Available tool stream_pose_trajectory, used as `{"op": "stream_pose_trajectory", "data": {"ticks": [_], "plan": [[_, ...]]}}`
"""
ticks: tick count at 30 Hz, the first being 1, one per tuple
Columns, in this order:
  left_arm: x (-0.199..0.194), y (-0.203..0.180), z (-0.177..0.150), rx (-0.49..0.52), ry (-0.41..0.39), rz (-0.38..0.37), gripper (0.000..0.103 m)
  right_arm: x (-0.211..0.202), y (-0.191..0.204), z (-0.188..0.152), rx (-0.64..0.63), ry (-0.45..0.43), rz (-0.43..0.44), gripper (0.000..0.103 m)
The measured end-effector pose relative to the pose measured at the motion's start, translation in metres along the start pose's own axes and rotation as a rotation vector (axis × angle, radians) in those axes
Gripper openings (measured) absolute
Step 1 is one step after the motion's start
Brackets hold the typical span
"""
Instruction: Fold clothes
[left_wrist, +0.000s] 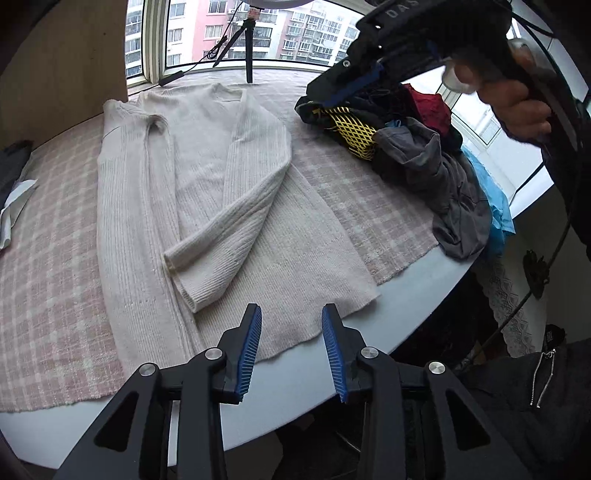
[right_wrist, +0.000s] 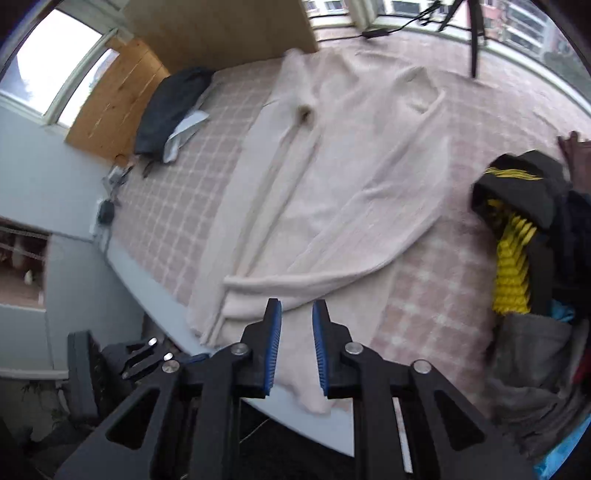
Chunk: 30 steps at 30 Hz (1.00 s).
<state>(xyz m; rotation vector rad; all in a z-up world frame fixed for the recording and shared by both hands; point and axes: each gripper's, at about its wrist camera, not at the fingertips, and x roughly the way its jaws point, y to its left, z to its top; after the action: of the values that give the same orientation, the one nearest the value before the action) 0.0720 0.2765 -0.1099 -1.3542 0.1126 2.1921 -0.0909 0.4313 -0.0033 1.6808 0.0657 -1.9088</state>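
Cardigan (left_wrist: 221, 206) lengthwise, collar toward window (left_wrist: 229, 33), hem toward both grippers' empty, parted jaws.

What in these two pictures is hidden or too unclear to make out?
- Cream ribbed knit cardigan: its front under the folded sleeves, both views.
- Heap of dark clothes: lower garments buried, the top covered by the right gripper in the left wrist view.
- Dark folded garment: blurred in the right wrist view, cut off in the left.
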Motion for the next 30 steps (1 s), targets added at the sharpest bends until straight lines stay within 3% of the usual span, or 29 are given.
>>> {"op": "stream_pose_trajectory", "data": {"ticks": [4, 8, 13, 16, 18, 22, 24, 25, 30], "plan": [[0.013, 0.009, 0.014, 0.055, -0.001, 0.145, 0.032, 0.003, -0.055, 0.048, 0.044, -0.058, -0.150, 0.018], [0.022, 0.033, 0.028, 0.028, 0.039, 0.152, 0.035, 0.025, -0.106, 0.094, 0.101, -0.040, -0.148, 0.018], [0.046, 0.031, 0.034, 0.104, 0.120, 0.161, 0.039, 0.060, -0.114, 0.146, 0.081, 0.010, -0.085, 0.020], [0.058, 0.032, 0.038, 0.091, 0.139, 0.170, 0.039, 0.085, -0.102, 0.173, 0.033, 0.024, -0.115, 0.034], [0.065, 0.034, 0.041, 0.071, 0.147, 0.157, 0.039, 0.101, -0.100, 0.186, 0.035, 0.036, -0.126, 0.036], [0.075, 0.034, 0.039, 0.012, 0.206, 0.067, 0.037, 0.114, -0.100, 0.188, 0.007, 0.068, -0.141, 0.036], [0.063, 0.023, 0.030, 0.002, 0.242, -0.065, 0.034, 0.120, -0.100, 0.189, -0.007, 0.083, -0.148, 0.036], [0.050, 0.015, 0.026, 0.028, 0.220, -0.100, 0.034, 0.123, -0.100, 0.189, -0.014, 0.091, -0.152, 0.036], [0.028, 0.016, 0.039, 0.120, 0.149, 0.050, 0.037, 0.120, -0.095, 0.182, -0.060, 0.092, -0.148, 0.036]]}}
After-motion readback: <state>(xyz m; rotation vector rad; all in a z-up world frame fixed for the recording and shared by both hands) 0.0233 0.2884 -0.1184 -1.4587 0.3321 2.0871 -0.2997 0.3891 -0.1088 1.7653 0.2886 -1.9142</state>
